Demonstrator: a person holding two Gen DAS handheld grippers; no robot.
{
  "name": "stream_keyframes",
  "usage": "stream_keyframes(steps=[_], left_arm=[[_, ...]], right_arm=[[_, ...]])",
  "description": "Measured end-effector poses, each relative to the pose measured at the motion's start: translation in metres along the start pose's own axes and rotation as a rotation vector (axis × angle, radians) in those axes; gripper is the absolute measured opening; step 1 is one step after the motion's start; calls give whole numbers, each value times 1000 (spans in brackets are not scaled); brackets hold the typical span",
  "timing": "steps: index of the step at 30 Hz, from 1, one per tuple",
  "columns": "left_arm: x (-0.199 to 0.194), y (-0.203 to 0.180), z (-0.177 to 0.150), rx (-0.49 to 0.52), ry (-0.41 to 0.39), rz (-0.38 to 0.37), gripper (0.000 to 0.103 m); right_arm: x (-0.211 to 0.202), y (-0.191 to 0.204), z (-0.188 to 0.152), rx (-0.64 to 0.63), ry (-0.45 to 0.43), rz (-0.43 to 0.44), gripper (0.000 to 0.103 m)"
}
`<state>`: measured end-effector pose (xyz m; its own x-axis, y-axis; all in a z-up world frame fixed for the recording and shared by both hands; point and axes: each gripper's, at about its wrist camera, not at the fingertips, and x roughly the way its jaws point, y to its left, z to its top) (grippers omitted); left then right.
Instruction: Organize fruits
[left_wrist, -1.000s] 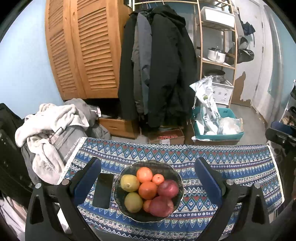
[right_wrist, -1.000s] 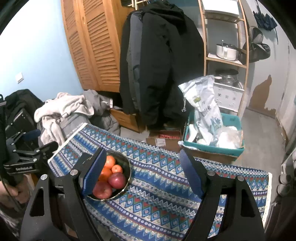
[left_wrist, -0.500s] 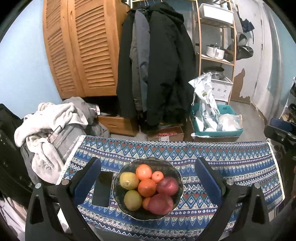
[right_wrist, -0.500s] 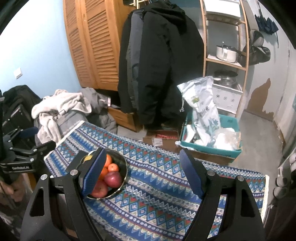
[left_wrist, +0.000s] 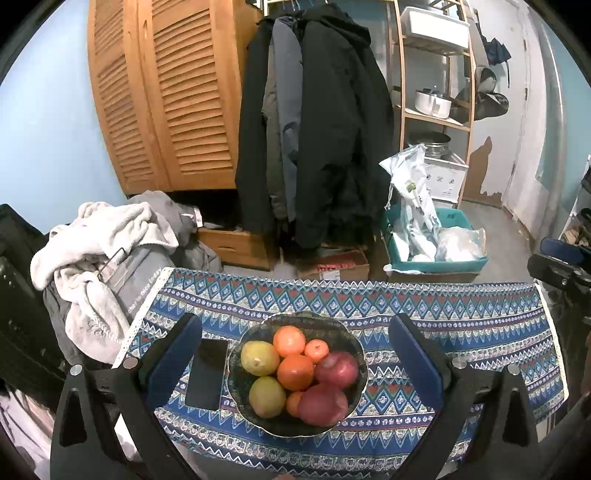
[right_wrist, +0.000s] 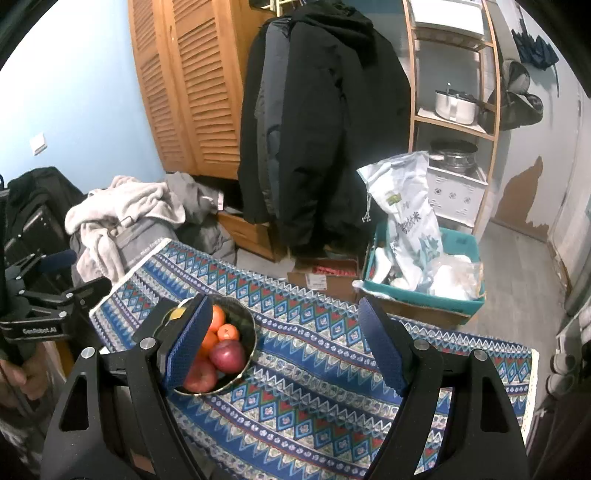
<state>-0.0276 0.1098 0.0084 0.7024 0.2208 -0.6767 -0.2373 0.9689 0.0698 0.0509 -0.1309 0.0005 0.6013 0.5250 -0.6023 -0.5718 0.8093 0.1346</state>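
Two hand-held grippers wide apart, nothing between pads: left hand-held gripper (left_wrist: 295, 363) frames fruit bowl (left_wrist: 354, 398) on table (left_wrist: 480, 325); right hand-held gripper (right_wrist: 286, 347) over cloth beside bowl. Phone (left_wrist: 207, 373) left of bowl. Coats (left_wrist: 325, 129) behind.

Between the earlier frames and now the change is slight and lies in framing only. In the right wrist view the bowl (right_wrist: 248, 334) sits a little higher than 1 second ago, drifting toward 12 o'clock along the left finger (right_wrist: 188, 345). In the left wrist view the coats (left_wrist: 325, 140) have edged toward 12 o'clock.
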Motion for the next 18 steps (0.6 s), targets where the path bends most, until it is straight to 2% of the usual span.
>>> stream_keyframes(steps=[18], left_arm=[[5,-2,-1,2,25,19,102]], right_arm=[[0,0,0,0,0,0,80]])
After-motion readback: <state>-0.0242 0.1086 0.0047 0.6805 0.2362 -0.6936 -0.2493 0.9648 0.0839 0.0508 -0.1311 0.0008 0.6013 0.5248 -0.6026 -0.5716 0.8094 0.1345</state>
